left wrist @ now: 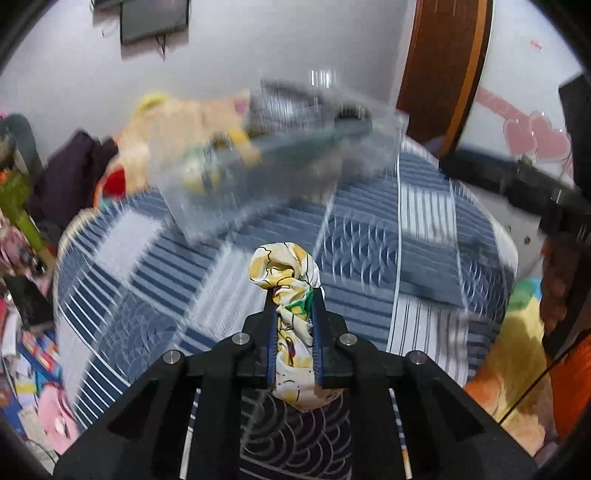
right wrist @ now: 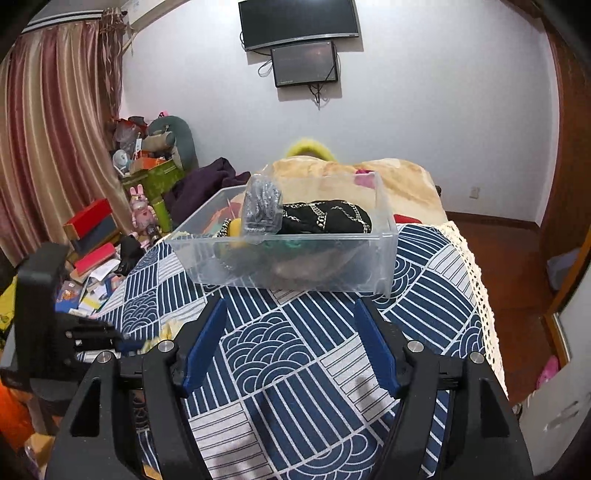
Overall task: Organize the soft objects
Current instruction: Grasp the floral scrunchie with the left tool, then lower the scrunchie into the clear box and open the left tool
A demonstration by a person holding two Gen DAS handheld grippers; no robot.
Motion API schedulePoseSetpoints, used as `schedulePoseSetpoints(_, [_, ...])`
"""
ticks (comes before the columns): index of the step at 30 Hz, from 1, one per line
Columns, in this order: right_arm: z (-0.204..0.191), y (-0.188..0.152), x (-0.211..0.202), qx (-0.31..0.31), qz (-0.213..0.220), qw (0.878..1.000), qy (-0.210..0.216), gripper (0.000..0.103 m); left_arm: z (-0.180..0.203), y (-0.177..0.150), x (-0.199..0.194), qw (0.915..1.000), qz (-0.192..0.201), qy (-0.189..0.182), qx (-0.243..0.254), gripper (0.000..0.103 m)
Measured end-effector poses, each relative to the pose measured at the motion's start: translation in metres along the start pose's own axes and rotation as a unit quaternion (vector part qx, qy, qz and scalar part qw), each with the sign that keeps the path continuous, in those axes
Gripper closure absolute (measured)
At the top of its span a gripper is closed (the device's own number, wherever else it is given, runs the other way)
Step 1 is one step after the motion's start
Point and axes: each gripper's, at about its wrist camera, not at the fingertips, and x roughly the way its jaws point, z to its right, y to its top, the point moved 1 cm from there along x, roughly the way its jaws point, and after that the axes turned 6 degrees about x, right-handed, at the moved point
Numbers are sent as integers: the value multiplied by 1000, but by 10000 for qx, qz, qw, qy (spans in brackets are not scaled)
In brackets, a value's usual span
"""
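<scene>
My left gripper (left wrist: 295, 295) is shut on a bunched yellow-and-white patterned cloth (left wrist: 282, 269), which bulges above the tips and hangs out below the blue pads. It hovers over the blue-and-white bed cover (left wrist: 369, 236), short of a blurred clear plastic bin (left wrist: 221, 206). In the right wrist view the clear bin (right wrist: 258, 273) stands on the bed cover (right wrist: 295, 354), holding a black chain-patterned item (right wrist: 325, 218), a grey bagged item (right wrist: 260, 206) and something yellow (right wrist: 234, 227). My right gripper (right wrist: 289, 310) is open and empty, just short of the bin's front wall. The left gripper's body (right wrist: 92, 332) shows at the left edge.
A beige blanket (right wrist: 399, 177) lies behind the bin. Boxes, books and toys (right wrist: 96, 240) crowd the floor left of the bed. Two screens (right wrist: 299, 22) hang on the far wall. The bed's lace edge (right wrist: 476, 280) drops to a wooden floor at the right, by a brown door.
</scene>
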Motion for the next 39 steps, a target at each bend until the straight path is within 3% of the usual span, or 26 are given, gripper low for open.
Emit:
schedulePoseSetpoints(7, [-3, 10, -13, 46, 294, 9994, 148, 35, -31, 56, -28, 9932, 983, 549, -301, 88])
schedulePoseSetpoints(9, [-5, 13, -17, 47, 383, 9991, 157, 30, -44, 68, -27, 9906, 1123, 619, -481, 88])
schedulePoseSetpoints(10, [-5, 14, -19, 50, 440, 9989, 157, 26, -50, 75, -23, 9896, 1159, 621, -576, 88])
schedulePoseSetpoints(14, [-5, 18, -23, 87, 569, 9981, 200, 24, -67, 94, -1, 9880, 1161, 743, -699, 88])
schedulePoseSetpoints(20, [-3, 21, -21, 149, 588, 9980, 180, 24, -68, 101, 49, 9921, 726, 879, -520, 86])
schedulePoseSetpoints(23, [-2, 21, -21, 166, 585, 9980, 184, 24, -67, 96, 64, 9936, 477, 915, -465, 78])
schedulePoseSetpoints(28, [-3, 23, -25, 111, 643, 9977, 154, 22, -64, 87, 53, 9942, 628, 722, -488, 40])
schedulePoseSetpoints(36, [-8, 31, -43, 116, 868, 9960, 167, 22, -35, 78, -6, 9914, 1109, 656, -210, 33])
schedulePoseSetpoints(39, [-12, 36, -54, 51, 1014, 9947, 134, 22, -20, 75, -43, 9863, 1476, 719, -159, 27])
